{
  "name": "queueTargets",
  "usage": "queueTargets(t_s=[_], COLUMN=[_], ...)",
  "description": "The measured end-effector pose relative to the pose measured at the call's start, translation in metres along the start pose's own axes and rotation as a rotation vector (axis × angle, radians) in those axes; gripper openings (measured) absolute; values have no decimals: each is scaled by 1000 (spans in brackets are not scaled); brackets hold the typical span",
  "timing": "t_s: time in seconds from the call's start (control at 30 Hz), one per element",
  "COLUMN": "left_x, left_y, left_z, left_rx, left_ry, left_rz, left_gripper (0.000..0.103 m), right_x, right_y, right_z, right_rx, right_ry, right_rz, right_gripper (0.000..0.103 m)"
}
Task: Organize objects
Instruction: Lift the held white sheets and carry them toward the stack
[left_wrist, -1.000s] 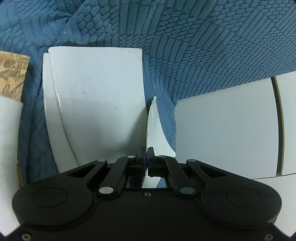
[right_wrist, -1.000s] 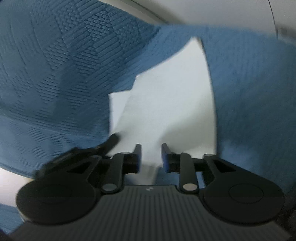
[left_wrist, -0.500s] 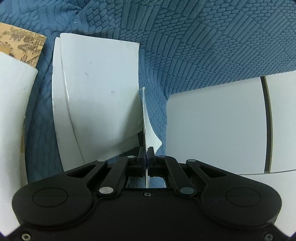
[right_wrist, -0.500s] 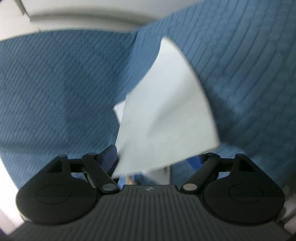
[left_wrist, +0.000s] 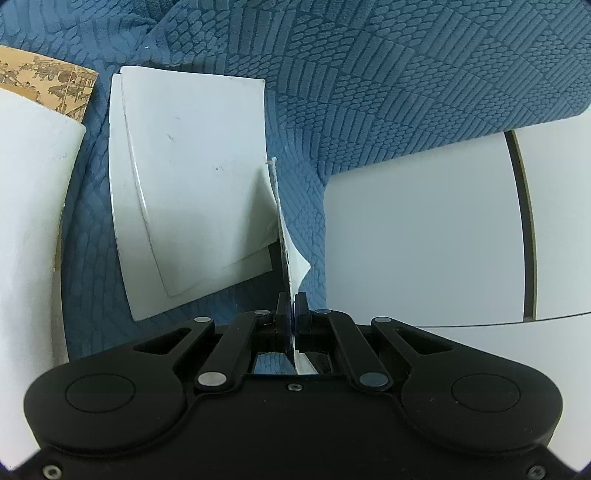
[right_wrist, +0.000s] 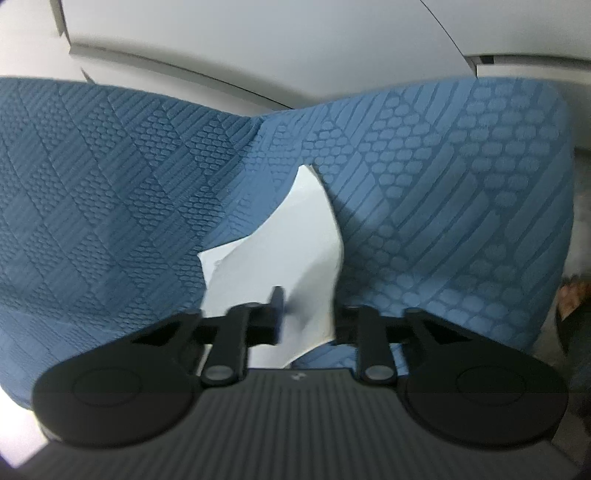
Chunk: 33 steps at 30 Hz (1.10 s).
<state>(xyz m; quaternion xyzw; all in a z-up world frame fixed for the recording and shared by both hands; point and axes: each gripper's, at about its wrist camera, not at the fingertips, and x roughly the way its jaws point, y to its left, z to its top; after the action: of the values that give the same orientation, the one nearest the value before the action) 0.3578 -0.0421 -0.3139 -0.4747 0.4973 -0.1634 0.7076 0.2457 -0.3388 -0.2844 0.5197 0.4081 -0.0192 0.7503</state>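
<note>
Right gripper (right_wrist: 306, 314): jaws closing again after swinging wide half second ago; white sheet (right_wrist: 291, 258) between fingers, contact unclear through blur. Looks like regrip, sheet not yet laid down.

Left gripper (left_wrist: 291, 306): clamped shut on sheet edge (left_wrist: 291, 254), same as second ago.

Sheet: thin, white, buckled, standing on edge ahead of left fingertips.

Beyond, left of fingertips: white stack (left_wrist: 192, 192) flat on blue cloth (left_wrist: 388, 81), now further off.

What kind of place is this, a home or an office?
Hard to say; probably a desk or worktable indoors. A textured blue cloth covers a white tabletop, with loose white cards lying on it.
</note>
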Motion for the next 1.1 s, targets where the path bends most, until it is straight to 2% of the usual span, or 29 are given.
queueTargets(t_s=[0.23,0.47,0.8,1.1], left_x=[-19,-51,-119,-193], left_y=[-2,-1,0,1], left_z=[-9,-25,-43,-39], left_rx=[20,39,-6,-60], left_ry=[5,-20,-83,-164], left_rz=[-20,-43,-127,-193], left_gripper=[2,3,3,3], right_x=[-11,-38,-68,-81], right_y=[26,48,93,149], right_z=[7,4,-19,-51], right_rx=[-138,-203,-322,-429], right_ry=[21,46,87,169], right_rz=[-1,32,106,168], right_gripper=[14,12,9,6])
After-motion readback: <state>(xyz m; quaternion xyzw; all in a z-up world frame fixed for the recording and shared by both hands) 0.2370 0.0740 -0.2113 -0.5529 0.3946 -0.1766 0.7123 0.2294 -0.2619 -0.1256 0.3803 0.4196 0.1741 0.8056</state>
